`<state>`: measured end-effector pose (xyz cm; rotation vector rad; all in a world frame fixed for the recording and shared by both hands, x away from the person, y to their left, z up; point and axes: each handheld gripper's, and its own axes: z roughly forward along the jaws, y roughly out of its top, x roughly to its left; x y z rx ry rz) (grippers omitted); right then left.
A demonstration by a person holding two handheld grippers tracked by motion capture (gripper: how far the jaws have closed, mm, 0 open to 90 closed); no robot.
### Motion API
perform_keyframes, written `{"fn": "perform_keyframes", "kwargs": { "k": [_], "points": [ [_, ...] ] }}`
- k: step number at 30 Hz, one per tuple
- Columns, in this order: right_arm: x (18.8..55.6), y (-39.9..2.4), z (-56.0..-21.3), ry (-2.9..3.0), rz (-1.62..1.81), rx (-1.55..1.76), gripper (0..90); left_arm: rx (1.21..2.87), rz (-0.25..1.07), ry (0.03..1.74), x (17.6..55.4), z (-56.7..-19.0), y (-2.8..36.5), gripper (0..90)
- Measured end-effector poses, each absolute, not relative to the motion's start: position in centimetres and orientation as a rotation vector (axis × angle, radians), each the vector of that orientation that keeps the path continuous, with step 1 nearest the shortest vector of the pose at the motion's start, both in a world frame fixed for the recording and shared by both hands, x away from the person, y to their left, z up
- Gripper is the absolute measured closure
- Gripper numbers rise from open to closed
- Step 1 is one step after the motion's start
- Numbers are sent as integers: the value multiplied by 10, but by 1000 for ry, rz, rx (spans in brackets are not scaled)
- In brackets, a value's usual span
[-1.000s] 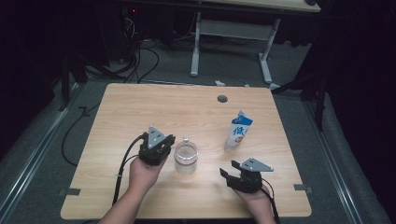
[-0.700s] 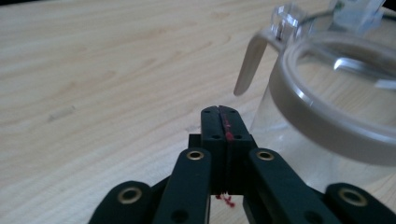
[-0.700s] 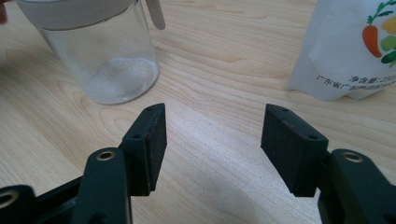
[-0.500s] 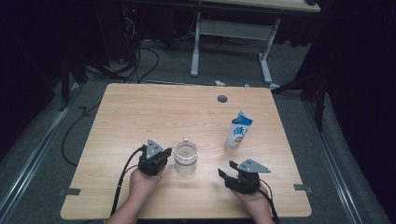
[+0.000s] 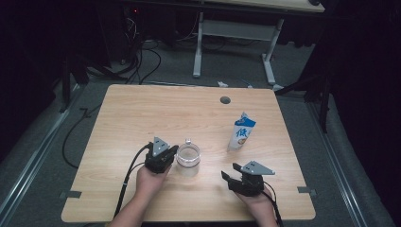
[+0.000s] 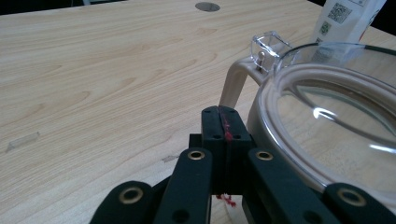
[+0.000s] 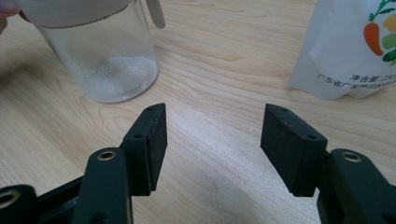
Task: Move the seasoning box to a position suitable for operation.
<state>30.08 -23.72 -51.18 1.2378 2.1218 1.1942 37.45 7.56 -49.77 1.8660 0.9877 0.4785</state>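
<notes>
Clear glass jar with beige-rimmed transparent lid (image 5: 188, 160) stands lower centre of high view, on light wooden table (image 5: 142, 113). Left gripper (image 5: 163, 158) just left of jar, touching or nearly touching its side; jaws pressed flat together, nothing between pads, red thread at seam. In left gripper view, jar lid (image 6: 327, 116) sits right of closed jaws, lid's clear knob (image 6: 270, 46) behind. Right gripper (image 5: 231, 176) lower right, well apart from jar, jaws wide, empty. White printed pouch (image 5: 240, 133) upright, right of jar; possibly seasoning, print too small.
</notes>
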Motion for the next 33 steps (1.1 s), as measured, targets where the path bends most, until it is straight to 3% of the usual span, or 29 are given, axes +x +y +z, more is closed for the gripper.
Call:
{"fn": "perform_keyframes", "kwargs": {
  "k": [18, 33],
  "points": [
    [300, -236, -511, 2125, 1197, 1238, 414, 1885, 469, 941, 338, -498, 69, 899],
    [298, -229, -511, 2163, 1194, 1203, 493, 1908, 403, 865, 314, -500, 52, 898]
  ]
}}
